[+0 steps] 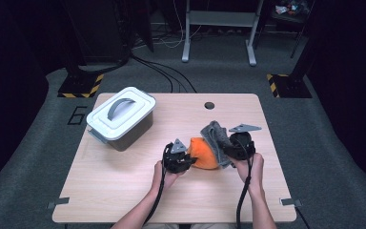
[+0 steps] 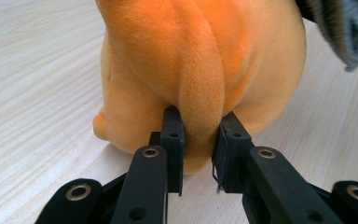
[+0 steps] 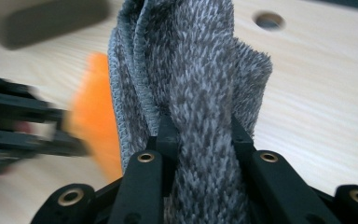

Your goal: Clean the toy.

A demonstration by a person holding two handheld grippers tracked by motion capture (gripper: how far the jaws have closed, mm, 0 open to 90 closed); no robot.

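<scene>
Pinching a soft fold of the squishy orange plush toy (image 2: 200, 60) on the table (image 1: 124, 181), the left gripper (image 2: 199, 140) holds tight while the right gripper (image 3: 204, 140) squeezes the floppy grey cloth (image 3: 200, 70) beside it.

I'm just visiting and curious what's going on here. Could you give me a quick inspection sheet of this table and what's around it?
Surface: wooden table with a round hole near its far edge.
Job's things: orange plush toy on the table; grey towel draped against it.
Clutter: grey lidded box, lid on, far left.
Grippers: left gripper shut on a fold of the toy; right gripper shut on the towel.
Cables: one trails from each gripper along the forearms; more lie on the floor behind.
Surroundings: grey carpet, white stand, striped bases.
</scene>
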